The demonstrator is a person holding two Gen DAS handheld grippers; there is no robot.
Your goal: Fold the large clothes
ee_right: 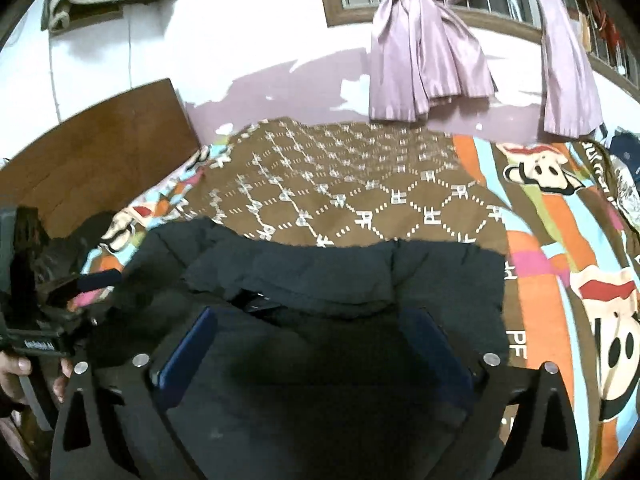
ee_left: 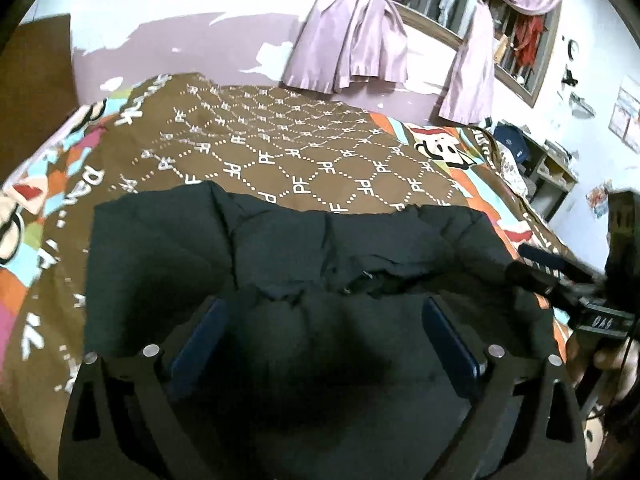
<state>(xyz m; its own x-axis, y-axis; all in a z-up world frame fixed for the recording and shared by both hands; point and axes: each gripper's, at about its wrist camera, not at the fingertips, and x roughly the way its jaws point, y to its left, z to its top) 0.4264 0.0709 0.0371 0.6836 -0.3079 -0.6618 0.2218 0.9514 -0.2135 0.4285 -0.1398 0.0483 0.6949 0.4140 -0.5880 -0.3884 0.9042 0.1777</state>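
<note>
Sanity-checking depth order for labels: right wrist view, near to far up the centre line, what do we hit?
Right gripper with jaws open → black jacket → brown patterned bedspread → purple lower wall → purple curtain → window frame.

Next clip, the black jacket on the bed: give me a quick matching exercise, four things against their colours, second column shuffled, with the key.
Things:
1. jacket
2. bedspread centre panel
3. curtains
4. pads on the left gripper fingers

Colours:
A. lilac
B. blue
C. black
D. brown with white PF lettering

Pairs: 1-C, 2-D, 3-A, 4-B
</note>
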